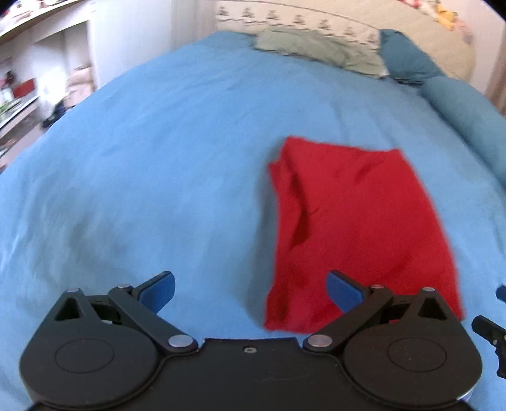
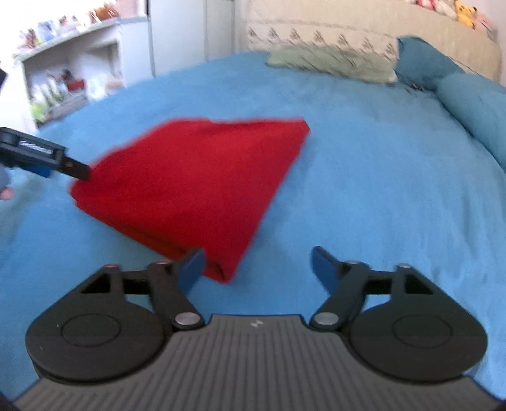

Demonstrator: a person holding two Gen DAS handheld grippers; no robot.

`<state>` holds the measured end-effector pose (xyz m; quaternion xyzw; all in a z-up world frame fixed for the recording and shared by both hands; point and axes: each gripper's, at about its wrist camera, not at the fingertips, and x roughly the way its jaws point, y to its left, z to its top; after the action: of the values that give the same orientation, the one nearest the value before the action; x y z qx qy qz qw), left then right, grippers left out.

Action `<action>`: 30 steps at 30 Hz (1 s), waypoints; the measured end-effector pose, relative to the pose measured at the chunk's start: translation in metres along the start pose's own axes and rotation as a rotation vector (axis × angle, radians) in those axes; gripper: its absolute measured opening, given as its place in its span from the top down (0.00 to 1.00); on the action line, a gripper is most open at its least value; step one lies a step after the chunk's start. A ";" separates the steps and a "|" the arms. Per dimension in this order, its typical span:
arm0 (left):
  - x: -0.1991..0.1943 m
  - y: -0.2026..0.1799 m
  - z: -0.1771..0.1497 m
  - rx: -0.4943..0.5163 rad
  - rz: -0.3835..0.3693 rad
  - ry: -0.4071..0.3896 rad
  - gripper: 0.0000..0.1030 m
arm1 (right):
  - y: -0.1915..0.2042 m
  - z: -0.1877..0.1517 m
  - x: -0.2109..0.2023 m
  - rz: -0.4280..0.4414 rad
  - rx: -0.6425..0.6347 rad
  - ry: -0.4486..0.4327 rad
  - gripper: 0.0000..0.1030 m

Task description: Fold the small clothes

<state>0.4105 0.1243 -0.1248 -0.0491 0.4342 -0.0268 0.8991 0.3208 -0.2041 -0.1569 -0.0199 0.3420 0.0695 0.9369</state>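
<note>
A folded red garment (image 1: pixel 357 227) lies flat on the blue bedspread (image 1: pixel 158 158). In the left wrist view it is to the right of centre, and my left gripper (image 1: pixel 251 289) stands open over bare bedspread just left of its near corner, with nothing between the blue pads. In the right wrist view the red garment (image 2: pixel 189 186) lies left of centre, its near corner beside the left pad. My right gripper (image 2: pixel 257 265) is open wide and holds nothing. The left gripper's tip (image 2: pixel 76 169) shows at the garment's left edge.
Pillows line the head of the bed: a pale green one (image 1: pixel 316 47) and blue ones (image 1: pixel 408 57). A quilted beige headboard (image 2: pixel 348 28) stands behind them. White shelves (image 2: pixel 69 69) full of small items stand to the left of the bed.
</note>
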 end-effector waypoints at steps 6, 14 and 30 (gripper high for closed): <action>0.010 0.017 0.058 -0.057 -0.124 0.053 0.00 | -0.026 0.058 0.004 0.046 0.095 0.017 0.00; 0.078 0.018 0.083 -0.165 -0.244 0.206 0.07 | -0.071 0.097 0.076 0.115 0.412 0.199 0.00; 0.113 0.000 0.068 -0.243 -0.314 0.182 0.68 | -0.049 0.070 0.139 0.156 0.537 0.212 0.52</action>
<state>0.5339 0.1185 -0.1702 -0.2213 0.5005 -0.1182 0.8286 0.4778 -0.2301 -0.1928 0.2479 0.4446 0.0458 0.8596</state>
